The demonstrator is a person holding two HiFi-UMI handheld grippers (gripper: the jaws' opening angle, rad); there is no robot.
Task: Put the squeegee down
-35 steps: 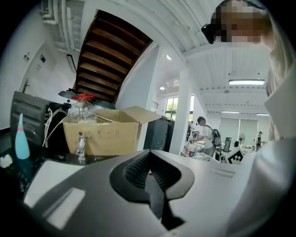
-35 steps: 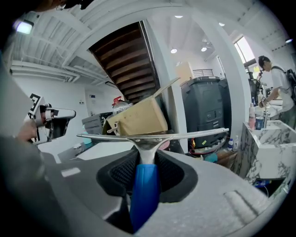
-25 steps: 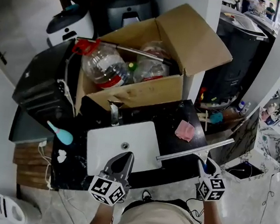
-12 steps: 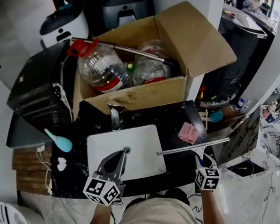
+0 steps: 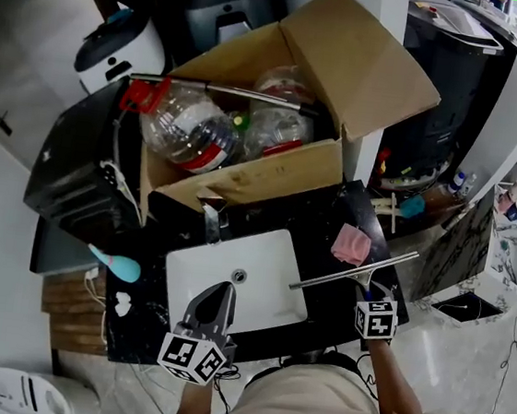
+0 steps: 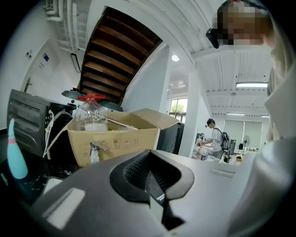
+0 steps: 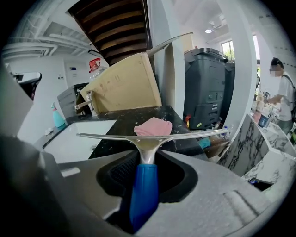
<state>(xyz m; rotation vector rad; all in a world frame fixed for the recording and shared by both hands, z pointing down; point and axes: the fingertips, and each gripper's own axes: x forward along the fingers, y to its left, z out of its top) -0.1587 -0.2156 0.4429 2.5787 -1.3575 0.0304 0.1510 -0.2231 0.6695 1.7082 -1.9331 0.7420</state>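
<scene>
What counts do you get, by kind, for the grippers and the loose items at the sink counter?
Grippers: 2 (left gripper, right gripper)
Squeegee: 1, held in the right gripper
Pink cloth: 1
Teal bottle: 1
Total: 5
</scene>
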